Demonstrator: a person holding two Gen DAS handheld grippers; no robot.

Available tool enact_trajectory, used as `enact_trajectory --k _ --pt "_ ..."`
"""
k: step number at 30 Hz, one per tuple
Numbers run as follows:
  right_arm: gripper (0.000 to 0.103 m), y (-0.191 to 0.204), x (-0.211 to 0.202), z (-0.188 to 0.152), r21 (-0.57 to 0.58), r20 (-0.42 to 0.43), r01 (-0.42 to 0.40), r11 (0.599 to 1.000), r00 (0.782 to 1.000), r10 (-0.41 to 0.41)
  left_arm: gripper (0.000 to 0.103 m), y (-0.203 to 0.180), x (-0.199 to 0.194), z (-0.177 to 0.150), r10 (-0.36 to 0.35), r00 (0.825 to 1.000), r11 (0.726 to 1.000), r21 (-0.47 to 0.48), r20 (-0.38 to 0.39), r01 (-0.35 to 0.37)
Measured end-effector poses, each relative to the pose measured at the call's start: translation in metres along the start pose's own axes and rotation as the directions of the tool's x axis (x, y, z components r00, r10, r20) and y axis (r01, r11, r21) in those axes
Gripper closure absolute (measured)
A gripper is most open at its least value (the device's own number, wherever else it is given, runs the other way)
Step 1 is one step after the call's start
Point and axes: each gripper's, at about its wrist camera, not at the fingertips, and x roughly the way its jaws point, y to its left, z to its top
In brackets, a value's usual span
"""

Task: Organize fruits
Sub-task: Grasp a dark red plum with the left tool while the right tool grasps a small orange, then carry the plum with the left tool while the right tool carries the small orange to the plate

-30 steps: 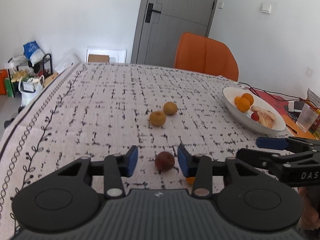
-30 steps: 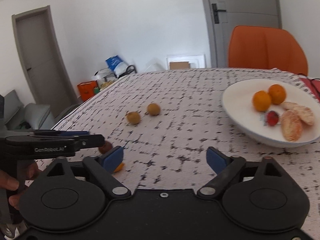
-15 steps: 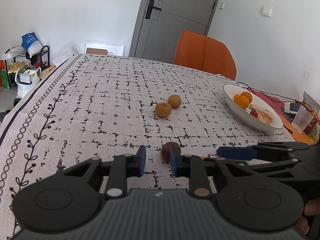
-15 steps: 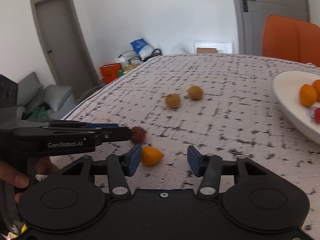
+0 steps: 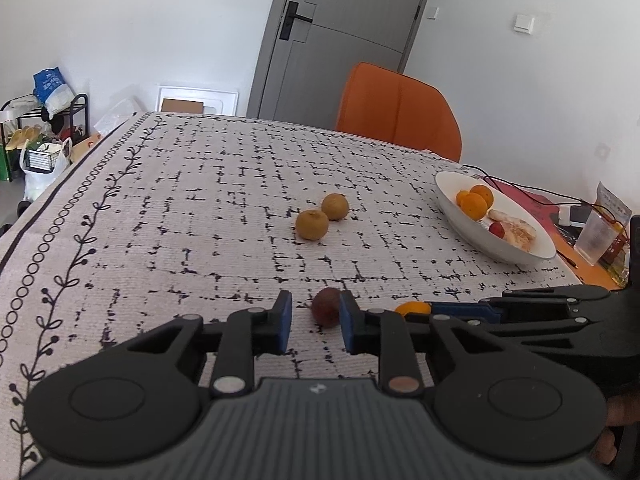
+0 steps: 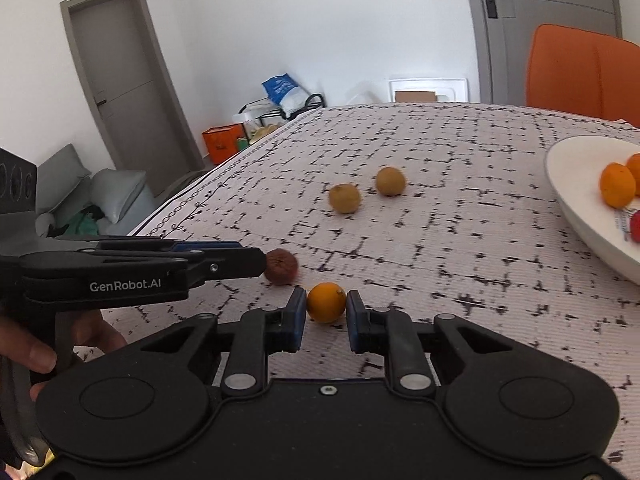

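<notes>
A dark red-brown fruit (image 5: pixel 326 306) lies on the patterned tablecloth between my left gripper (image 5: pixel 315 316) pads, touching the right pad; a gap stays at the left pad. It also shows in the right wrist view (image 6: pixel 281 267). A small orange (image 6: pixel 326 302) sits between the pads of my right gripper (image 6: pixel 326 314), which close around it; it also shows in the left wrist view (image 5: pixel 413 308). Two yellow-brown fruits (image 5: pixel 312 224) (image 5: pixel 335 207) lie mid-table. A white bowl (image 5: pixel 452 205) at the right holds oranges, a red fruit and peeled segments.
An orange chair (image 5: pixel 398 114) stands behind the table's far edge. A clear plastic cup (image 5: pixel 597 237) and cables lie right of the bowl. The table's left edge drops toward a rack and bags (image 5: pixel 40 148) on the floor.
Both grippers have narrowed. The right gripper swung left from the bowl side and closed around the small orange. The left gripper's pads have come in around the dark fruit.
</notes>
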Motion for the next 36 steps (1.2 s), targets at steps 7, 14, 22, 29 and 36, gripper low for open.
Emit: enact_trajectory --k 7,14,22,29,36 --pt "0.083 -0.011 -0.009 0.001 0.02 0.019 0.04 0.999 0.999 -0.04 0.078 -0.009 0.009 0.001 -0.007 1.0 1.0 0.025 -0.015 0.007" --pt "0.083 -0.023 -0.02 -0.001 0.043 0.042 0.08 0.996 0.996 -0.082 0.081 -0.015 0.023 0.002 0.01 0.999 0.999 0.046 -0.049 -0.008" --pt "0.083 -0.044 -0.039 0.0 0.089 0.09 0.127 0.988 0.987 -0.135 0.081 -0.037 0.026 0.017 -0.015 1.0 0.996 0.089 -0.021 0.017" --pt "0.083 -0.064 -0.057 0.001 0.122 0.128 0.176 0.977 0.973 -0.191 0.081 -0.06 0.038 0.027 -0.052 0.998 0.99 0.128 -0.02 0.054" --pt "0.083 -0.088 -0.081 0.001 0.166 0.156 0.245 0.955 0.95 -0.271 0.081 -0.084 0.057 0.036 -0.094 0.995 0.982 0.16 -0.025 0.097"
